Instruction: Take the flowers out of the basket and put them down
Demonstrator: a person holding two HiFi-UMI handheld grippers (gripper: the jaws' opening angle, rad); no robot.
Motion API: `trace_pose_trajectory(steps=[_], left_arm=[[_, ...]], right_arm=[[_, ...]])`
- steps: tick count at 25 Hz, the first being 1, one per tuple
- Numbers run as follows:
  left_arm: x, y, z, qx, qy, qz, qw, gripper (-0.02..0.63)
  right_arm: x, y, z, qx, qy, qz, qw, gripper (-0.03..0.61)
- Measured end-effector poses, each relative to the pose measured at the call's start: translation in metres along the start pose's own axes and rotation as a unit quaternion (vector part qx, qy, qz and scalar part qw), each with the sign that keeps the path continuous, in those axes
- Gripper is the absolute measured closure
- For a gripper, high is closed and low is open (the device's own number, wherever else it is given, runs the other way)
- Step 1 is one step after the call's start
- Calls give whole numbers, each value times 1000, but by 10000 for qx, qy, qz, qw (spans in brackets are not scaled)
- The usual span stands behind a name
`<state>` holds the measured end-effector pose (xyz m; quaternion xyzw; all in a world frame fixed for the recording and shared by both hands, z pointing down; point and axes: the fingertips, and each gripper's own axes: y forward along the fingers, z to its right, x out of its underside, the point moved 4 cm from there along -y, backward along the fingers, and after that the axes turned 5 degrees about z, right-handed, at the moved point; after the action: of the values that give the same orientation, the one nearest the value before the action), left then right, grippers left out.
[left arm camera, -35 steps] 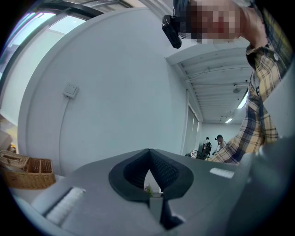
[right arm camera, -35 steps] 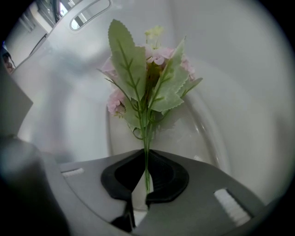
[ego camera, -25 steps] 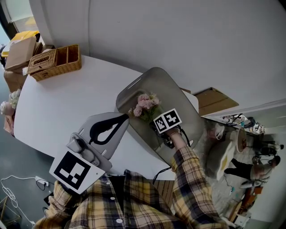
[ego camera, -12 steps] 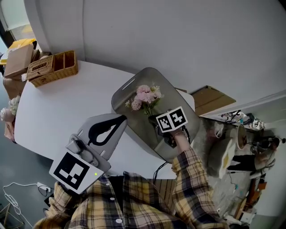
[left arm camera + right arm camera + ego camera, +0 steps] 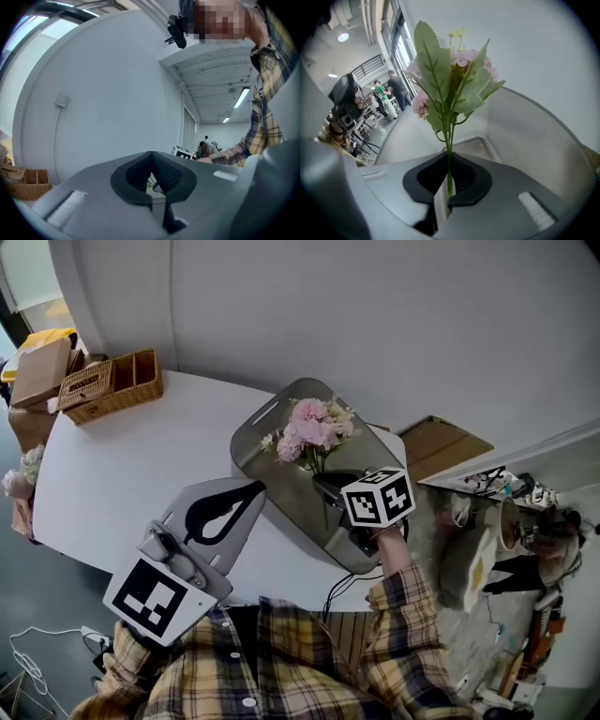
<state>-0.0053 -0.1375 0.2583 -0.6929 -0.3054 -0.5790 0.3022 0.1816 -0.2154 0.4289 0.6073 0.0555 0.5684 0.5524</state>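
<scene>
One white table (wicker tray on top) beside grey wall.

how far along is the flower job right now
Done: the right gripper has its jaws shut on the stems of the flowers. In hand: the bunch is held upright above the grey basket. Left: set it on the white table and let go.
</scene>
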Motion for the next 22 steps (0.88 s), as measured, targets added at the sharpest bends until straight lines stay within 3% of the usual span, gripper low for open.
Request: trace_pose_trajectory(steps=[10, 22], left_arm=[[-3, -7, 13, -59, 20, 20, 10000, 601], [-2, -36, 10, -509, -24, 82, 9987, 601]], right_arm=[[-49, -75, -47, -127, -341, 1424, 9891, 558], [-111, -129, -134, -662, -1114, 2740, 9530, 558]])
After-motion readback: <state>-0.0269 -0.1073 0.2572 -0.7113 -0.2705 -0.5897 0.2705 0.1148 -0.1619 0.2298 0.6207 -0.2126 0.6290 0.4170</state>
